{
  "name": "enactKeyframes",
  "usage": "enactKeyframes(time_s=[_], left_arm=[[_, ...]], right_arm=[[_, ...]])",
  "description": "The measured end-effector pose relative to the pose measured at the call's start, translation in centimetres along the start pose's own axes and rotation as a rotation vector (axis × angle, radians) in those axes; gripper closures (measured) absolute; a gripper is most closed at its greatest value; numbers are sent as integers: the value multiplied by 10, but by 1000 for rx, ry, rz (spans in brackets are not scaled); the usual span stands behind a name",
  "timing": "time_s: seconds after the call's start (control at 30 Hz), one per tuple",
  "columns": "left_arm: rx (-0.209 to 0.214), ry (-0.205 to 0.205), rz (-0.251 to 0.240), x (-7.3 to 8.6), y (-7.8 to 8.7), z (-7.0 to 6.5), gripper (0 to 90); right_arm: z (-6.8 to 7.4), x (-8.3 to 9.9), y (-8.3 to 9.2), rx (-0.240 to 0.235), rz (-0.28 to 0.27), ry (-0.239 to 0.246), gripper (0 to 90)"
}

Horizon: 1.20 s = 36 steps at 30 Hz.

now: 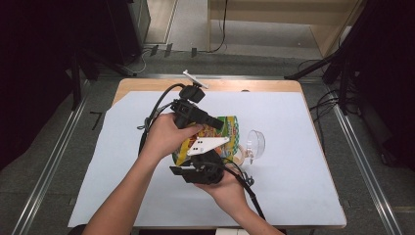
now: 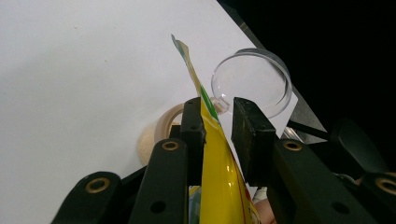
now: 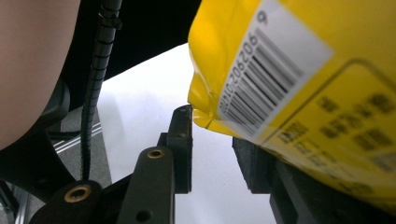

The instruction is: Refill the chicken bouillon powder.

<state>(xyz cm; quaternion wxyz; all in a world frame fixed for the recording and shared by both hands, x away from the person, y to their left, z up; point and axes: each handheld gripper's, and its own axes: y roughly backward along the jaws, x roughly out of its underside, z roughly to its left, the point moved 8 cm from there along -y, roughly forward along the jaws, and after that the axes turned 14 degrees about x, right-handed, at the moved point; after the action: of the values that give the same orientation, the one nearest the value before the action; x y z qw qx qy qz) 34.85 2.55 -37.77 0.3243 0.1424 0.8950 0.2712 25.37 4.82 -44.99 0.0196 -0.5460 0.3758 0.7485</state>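
Observation:
A yellow and green snack bag [image 1: 222, 128] hangs above the white sheet between my two grippers. My left gripper [image 1: 219, 123] reaches in from the left, and in the left gripper view [image 2: 217, 109] the bag [image 2: 219, 186] stands edge-up between the jaws. It touches the left pad and fills the gap lower down. My right gripper [image 1: 205, 155] comes up from below at the bag's near corner. In the right gripper view [image 3: 212, 130] the bag's barcode side [image 3: 289, 70] covers the right jaw and its corner touches the left jaw's tip. Whether those pads press on it is hidden.
A clear plastic cup [image 1: 254, 144] lies on its side just right of the bag, also in the left gripper view [image 2: 252, 79]. A roll of tape [image 1: 238, 154] lies beside it. The white sheet [image 1: 293, 186] covers the wooden table; cables trail from both grippers.

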Motion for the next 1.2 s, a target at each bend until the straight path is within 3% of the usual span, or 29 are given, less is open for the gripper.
enactKeyframes(time_s=[0.43, 0.6, 0.87, 1.2], left_arm=[[-10, -11, 14, 2, -2, -3, 750], [-47, -35, 14, 2, -2, -7, 753], [-62, -41, 16, 2, -3, -10, 759], [-60, -47, 21, 3, -4, -14, 761]], right_arm=[[0, 3, 0, 6, -14, 10, 746], [0, 2, 0, 8, -26, 13, 747], [-1, 3, -1, 17, -27, 13, 747], [-2, 4, -2, 25, -40, 19, 744]])
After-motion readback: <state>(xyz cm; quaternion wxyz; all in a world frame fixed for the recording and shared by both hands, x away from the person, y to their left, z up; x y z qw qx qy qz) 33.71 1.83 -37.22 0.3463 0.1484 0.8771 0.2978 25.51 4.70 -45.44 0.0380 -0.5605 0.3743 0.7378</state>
